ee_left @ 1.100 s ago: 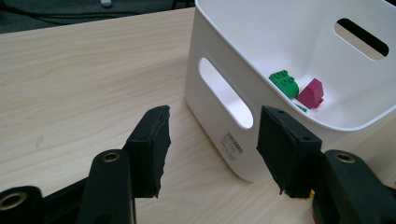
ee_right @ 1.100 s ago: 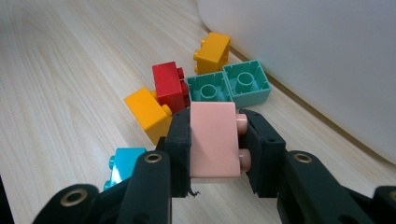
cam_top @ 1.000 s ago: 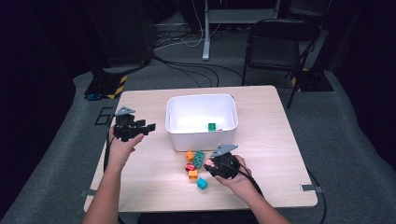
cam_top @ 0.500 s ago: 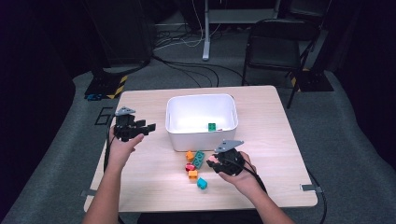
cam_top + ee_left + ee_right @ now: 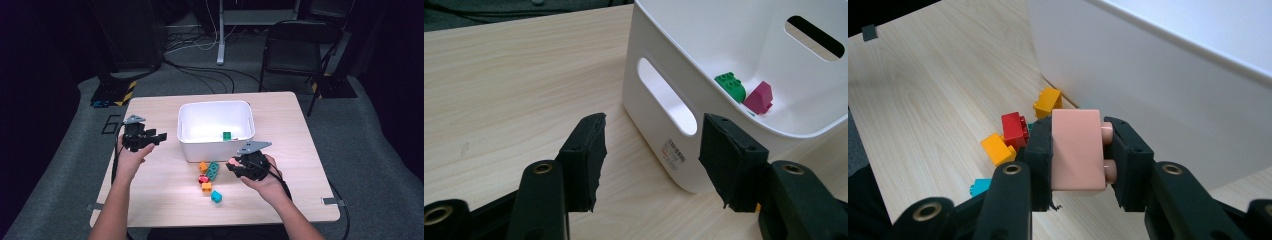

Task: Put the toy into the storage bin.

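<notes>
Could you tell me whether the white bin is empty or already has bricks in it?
Not empty. The left gripper view shows a green brick and a magenta brick on the floor of the white bin.

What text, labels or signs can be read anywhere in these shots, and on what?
Nothing readable.
Sticker low on the side wall of the white bin: a red mark and rows of small print, too small and blurred to read.
Yellow-and-black hazard stripes on the floor past the table: a marking, no words.
</notes>
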Demonstrator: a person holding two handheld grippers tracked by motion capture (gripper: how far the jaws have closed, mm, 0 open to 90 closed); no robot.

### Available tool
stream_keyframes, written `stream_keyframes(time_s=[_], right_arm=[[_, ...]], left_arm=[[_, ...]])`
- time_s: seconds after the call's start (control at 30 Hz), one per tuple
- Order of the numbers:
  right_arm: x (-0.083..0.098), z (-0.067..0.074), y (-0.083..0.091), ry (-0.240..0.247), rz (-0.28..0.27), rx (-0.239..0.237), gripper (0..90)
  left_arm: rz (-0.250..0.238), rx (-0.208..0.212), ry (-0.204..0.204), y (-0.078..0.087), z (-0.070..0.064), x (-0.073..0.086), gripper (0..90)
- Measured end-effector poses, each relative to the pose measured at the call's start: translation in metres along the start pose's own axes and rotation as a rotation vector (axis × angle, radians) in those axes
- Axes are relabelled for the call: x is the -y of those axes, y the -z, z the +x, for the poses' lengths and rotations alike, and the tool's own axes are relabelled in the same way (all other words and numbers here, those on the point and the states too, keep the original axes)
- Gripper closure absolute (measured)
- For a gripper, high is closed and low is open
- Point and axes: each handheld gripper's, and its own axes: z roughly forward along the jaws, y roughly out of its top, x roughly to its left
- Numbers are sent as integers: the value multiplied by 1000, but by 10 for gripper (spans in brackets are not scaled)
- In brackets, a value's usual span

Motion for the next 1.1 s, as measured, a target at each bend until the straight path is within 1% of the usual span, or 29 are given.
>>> stream_keyframes(time_s=[0.07, 0.2, 0.3, 0.47, 0.57, 0.6, 0.8, 0.83, 0.87, 1.03, 1.1], right_arm=[[-7, -3, 7, 7, -1, -2, 655], [-17, -5, 15, 4, -11, -8, 656], [-27, -6, 20, 16, -19, -5, 655], [-42, -8, 25, 33, -27, -4, 655], [-47, -9, 25, 35, -28, -4, 655], [-53, -11, 25, 39, -30, -4, 656], [-71, -17, 24, 37, -43, -14, 656], [-71, -17, 24, 37, -43, -14, 656], [-78, -21, 23, 26, -43, -17, 656], [-89, -29, 15, 19, -42, -9, 655], [-92, -31, 10, 17, -38, 0, 656]], left_arm=[[-2, -2, 4, 0, 1, 0, 434], [-4, -3, 6, 1, 1, 0, 434], [-5, -1, 5, 1, 1, 0, 433], [-5, 1, 8, 1, 2, 0, 433], [-4, 2, 10, 2, 2, 0, 434], [-10, 0, 11, 2, 2, 0, 433], [-8, 3, 9, 3, 3, 0, 433], [-8, 3, 9, 3, 3, 0, 433], [-12, 6, 14, 3, 3, 0, 430], [-24, 6, 18, 3, 3, 0, 430], [-19, 7, 20, 3, 3, 0, 430]])
